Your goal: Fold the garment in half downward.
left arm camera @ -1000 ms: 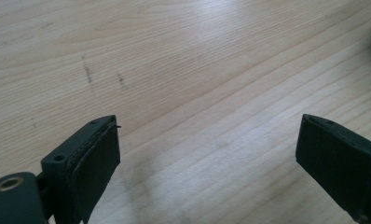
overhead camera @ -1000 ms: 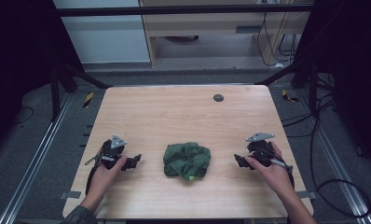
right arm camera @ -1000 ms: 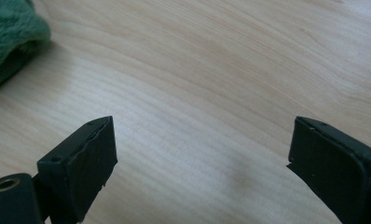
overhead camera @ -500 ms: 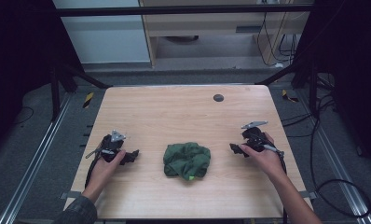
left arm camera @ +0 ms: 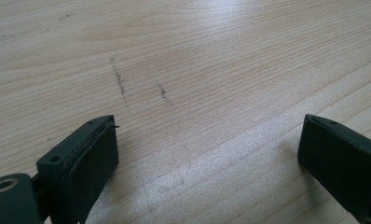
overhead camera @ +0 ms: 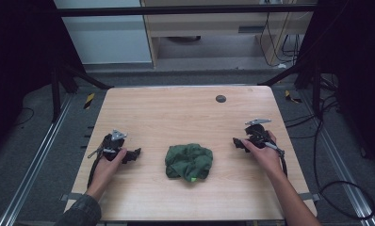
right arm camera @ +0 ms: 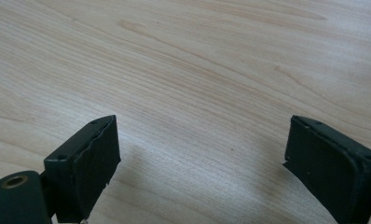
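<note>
A crumpled dark green cloth lies on the light wooden table, near its front middle. My left gripper sits low over the table to the cloth's left, jaws pointing toward it, a short gap away. My right gripper is to the cloth's right, a bit farther back, also pointing inward. In the left gripper view the left gripper stands open over bare wood with faint pencil marks. The right gripper in its own view is open too, with nothing between its fingers.
A small dark round hole or grommet sits near the table's back edge. Black cables trail on the floor to the right. A metal rail runs along the floor at the left.
The right hand has carried its gripper away from the table's front edge and slightly inward toward the cloth. The left gripper has shifted only a little. The cloth has not moved.
</note>
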The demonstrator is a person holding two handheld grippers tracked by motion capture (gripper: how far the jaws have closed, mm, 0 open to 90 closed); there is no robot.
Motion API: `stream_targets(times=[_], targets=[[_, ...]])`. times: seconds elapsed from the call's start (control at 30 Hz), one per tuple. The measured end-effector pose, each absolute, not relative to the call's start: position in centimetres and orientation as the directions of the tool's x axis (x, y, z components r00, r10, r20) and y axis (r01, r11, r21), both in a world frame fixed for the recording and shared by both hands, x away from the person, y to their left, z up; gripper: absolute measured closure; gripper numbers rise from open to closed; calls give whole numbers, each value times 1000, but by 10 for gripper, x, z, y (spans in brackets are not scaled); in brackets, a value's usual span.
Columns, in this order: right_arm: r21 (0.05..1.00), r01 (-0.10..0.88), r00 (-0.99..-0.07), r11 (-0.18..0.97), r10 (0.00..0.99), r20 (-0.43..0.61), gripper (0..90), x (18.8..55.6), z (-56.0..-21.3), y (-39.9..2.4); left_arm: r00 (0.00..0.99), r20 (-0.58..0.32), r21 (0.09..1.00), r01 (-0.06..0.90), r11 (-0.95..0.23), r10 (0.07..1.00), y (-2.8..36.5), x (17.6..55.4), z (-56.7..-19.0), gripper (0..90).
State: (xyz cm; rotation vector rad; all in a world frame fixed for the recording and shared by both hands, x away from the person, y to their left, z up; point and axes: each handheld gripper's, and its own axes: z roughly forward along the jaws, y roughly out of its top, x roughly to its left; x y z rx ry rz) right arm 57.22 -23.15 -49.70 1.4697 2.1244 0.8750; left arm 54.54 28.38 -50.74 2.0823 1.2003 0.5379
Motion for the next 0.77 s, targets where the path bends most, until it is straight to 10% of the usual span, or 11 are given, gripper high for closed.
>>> stream_targets(times=[0.77], targets=[[723, 681, -162, 113, 987, -2, 2, 564, -512, -231, 465, 18, 714, 614, -337, 885, 281, 546, -508, 0]])
